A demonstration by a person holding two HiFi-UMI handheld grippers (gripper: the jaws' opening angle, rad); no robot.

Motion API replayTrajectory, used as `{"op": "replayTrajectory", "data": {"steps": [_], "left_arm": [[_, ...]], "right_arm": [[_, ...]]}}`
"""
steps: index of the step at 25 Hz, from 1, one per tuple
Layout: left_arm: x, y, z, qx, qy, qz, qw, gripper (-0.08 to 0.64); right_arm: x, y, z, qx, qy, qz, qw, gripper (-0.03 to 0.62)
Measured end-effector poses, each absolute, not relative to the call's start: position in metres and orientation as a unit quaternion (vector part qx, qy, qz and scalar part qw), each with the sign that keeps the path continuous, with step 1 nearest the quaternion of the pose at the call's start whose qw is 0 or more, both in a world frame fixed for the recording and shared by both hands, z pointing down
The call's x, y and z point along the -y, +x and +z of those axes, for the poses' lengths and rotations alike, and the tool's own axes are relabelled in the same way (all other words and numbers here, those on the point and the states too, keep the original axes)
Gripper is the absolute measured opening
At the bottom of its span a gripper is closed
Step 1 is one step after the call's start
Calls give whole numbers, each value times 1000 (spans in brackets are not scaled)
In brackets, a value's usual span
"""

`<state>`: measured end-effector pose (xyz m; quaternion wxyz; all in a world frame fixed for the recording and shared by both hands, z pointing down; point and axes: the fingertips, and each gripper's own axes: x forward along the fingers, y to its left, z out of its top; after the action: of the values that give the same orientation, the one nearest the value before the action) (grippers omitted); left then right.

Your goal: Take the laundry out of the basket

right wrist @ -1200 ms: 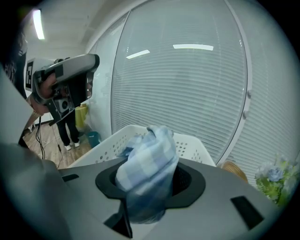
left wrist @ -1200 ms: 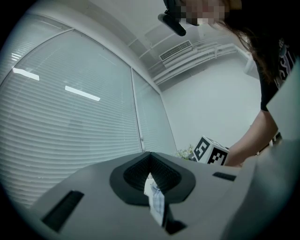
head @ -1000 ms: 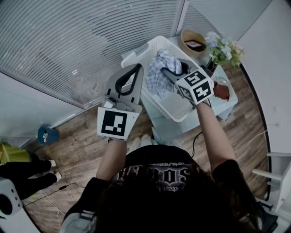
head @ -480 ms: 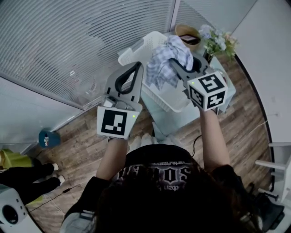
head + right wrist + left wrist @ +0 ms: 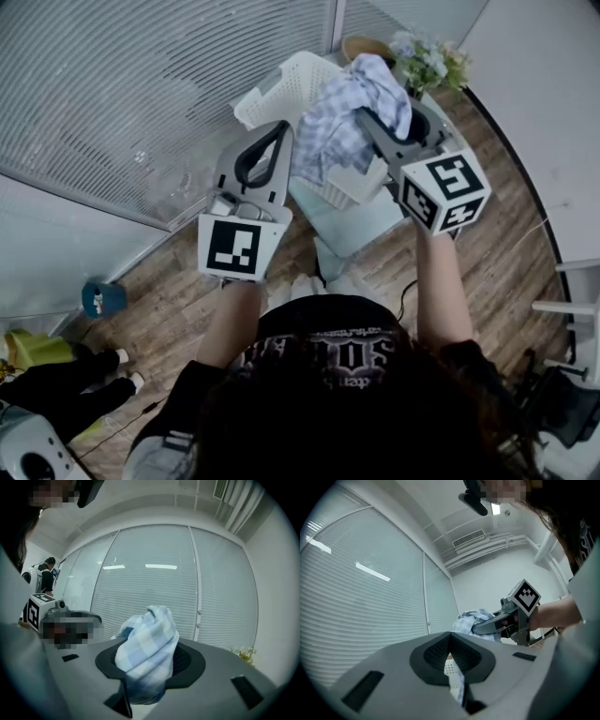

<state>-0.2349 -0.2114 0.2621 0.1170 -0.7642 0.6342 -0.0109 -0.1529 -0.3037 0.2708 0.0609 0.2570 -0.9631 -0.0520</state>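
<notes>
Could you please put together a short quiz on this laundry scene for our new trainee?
1. What do the fingers of the right gripper clamp? A: a blue-and-white checked cloth; B: a red sock; C: nothing.
2. True or false: the white basket stands on the wooden floor.
3. Which gripper holds no laundry?
Key: 1 A. 2 False: it stands on a pale table. 3 The left gripper, fingers together and empty.
</notes>
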Motion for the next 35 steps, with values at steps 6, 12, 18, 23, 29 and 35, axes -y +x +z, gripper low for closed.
{"op": "replayTrajectory", "data": {"steps": [6,12,18,23,29,35], "left_arm": [[200,-221,267,-617,-779,-11,111,-2],[193,-196,262,-598,-793,-8,117,-2],[199,-167,262,-583,-805,-2,114,-2],[210,-136,260,-573,-811,-1,119,-2],[221,-89,255,-558,-821,2,120,-2],[239,-43,253,-541,-832,4,119,-2]], "right_arm": [[284,-124,264,953,294,-52,45,186],[266,-92,251,946,316,-64,36,186],[264,-57,249,939,334,-67,39,186],[270,-19,244,933,353,-69,34,186],[278,29,234,926,371,-70,27,187],[291,84,231,915,399,-61,14,187]]}}
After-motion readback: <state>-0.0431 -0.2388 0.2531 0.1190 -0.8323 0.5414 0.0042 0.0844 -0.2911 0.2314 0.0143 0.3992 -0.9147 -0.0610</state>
